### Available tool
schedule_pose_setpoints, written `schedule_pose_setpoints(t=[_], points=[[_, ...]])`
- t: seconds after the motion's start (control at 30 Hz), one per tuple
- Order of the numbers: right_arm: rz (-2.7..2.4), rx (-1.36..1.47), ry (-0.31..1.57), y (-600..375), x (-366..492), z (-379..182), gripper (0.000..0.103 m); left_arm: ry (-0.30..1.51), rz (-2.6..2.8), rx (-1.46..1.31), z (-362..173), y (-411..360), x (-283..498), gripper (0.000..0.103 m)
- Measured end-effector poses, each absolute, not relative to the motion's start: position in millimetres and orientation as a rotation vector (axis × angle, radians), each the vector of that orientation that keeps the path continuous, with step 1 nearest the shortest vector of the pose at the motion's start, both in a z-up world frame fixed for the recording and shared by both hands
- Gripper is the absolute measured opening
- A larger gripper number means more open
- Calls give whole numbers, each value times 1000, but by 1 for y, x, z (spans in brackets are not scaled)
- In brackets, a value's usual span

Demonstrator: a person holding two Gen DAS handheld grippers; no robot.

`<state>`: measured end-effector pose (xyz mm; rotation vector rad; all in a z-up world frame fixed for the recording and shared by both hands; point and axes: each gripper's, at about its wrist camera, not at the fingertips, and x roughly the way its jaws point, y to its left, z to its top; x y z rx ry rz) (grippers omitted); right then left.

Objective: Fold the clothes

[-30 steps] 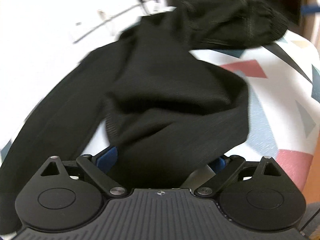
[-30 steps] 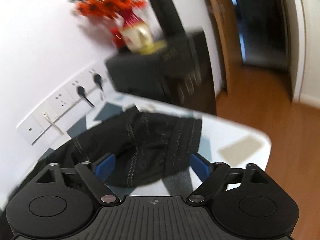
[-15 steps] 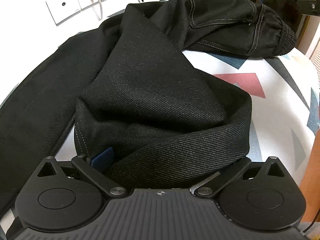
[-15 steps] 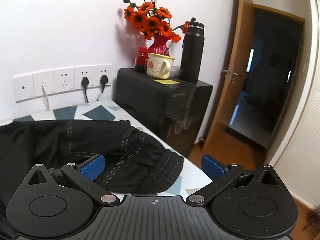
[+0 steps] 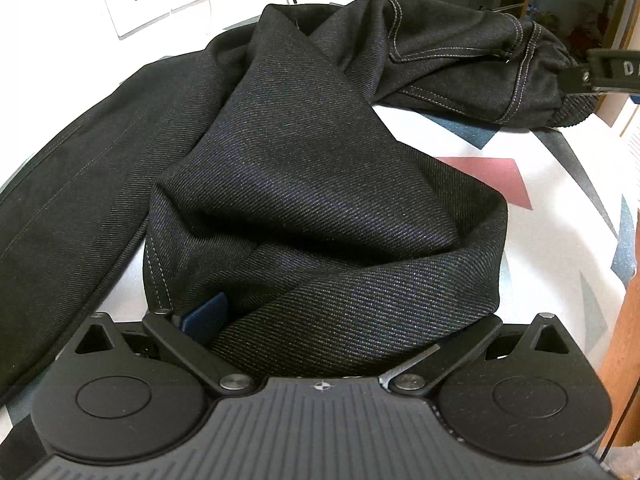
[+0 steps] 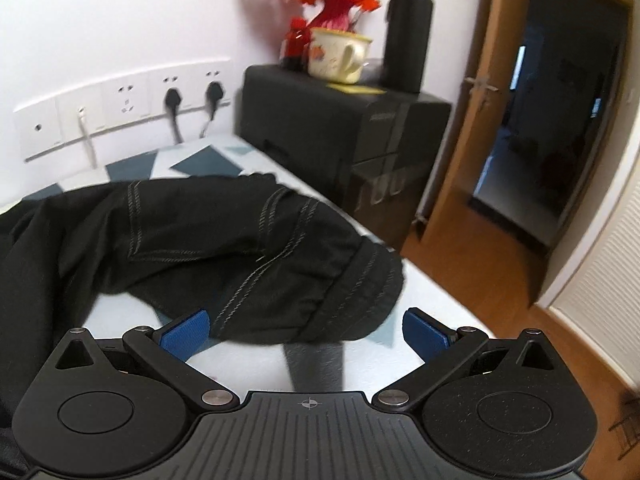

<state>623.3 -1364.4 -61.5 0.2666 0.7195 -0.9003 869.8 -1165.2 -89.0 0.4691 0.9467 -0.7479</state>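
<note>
The black trousers (image 5: 304,184) lie across the patterned worktop (image 5: 560,168), with their long axis running from the legs at the left to the waistband at the right. At the left, the left gripper (image 5: 320,320) has a bunched leg end between its jaws; only one blue pad shows and the cloth hides the other, so whether they pinch it cannot be told. At the right, the right gripper (image 6: 306,334) has just been opening and its jaws are spread wide, the elastic waistband (image 6: 352,292) lying just ahead of them and between the pads, untouched. The right hand is therefore the nearer one to the waist end.
</note>
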Motion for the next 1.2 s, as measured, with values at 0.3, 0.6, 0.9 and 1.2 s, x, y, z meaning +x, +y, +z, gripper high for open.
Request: schedule_pose_setpoints(t=[0.3,0.6,0.9,1.2], points=[[-807,300,829,-1370,640,-82,102,904,-743,447,-92,-1166,864,103],[-773,308,819,-1381,644,-92,102,886,-764,468,-92,-1174,864,85],[-829,245,780,-1387,655,-102,102,627,-515,218,-14,-1076,848,12],[-718,456,526,-1382,670,-47,102,382,-165,19,61,-957,818,11]])
